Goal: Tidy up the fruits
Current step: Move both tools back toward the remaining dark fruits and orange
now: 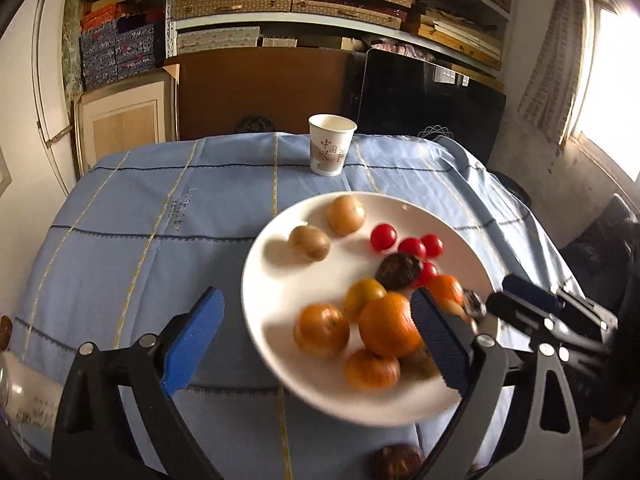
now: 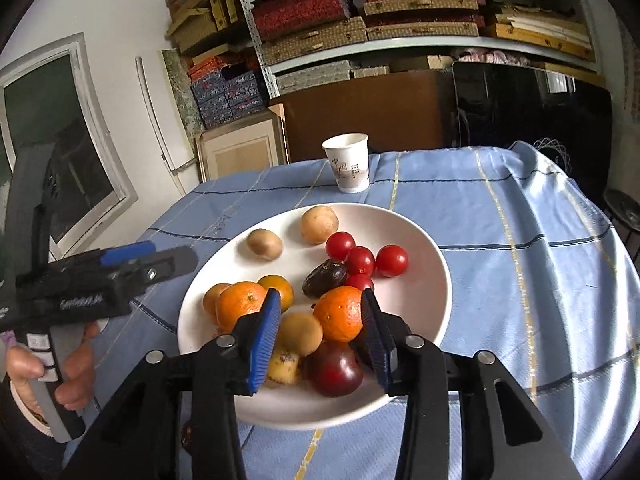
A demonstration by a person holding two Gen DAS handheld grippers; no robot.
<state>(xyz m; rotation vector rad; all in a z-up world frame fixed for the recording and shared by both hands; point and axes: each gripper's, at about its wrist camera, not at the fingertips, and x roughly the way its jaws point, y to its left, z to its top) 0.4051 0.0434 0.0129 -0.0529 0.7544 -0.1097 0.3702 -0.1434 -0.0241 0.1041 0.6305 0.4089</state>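
Note:
A white plate (image 1: 272, 280) (image 2: 424, 300) on the blue cloth holds several oranges (image 1: 386, 328) (image 2: 340, 312), cherry tomatoes (image 1: 383, 237) (image 2: 392, 261), pale brown round fruits (image 1: 345, 215) (image 2: 319, 224), a dark wrinkled fruit (image 1: 398, 271) (image 2: 325, 278) and a dark red plum (image 2: 335, 368). My left gripper (image 1: 316, 296) (image 2: 168, 254) hangs over the plate's near left side, jaws wide apart, nothing gripped. My right gripper (image 2: 320, 294) (image 1: 504, 292) stands over the plate's near edge, jaws partly apart, with fruit lying below the pads (image 2: 264, 332) and none pressed.
A paper cup (image 1: 330, 144) (image 2: 347, 166) stands behind the plate. A dark wrinkled fruit (image 1: 398, 460) lies on the cloth near the front edge. A bottle (image 1: 24, 396) lies at the lower left. A hand (image 2: 72, 368) holds the left gripper. Shelves of boxes fill the back.

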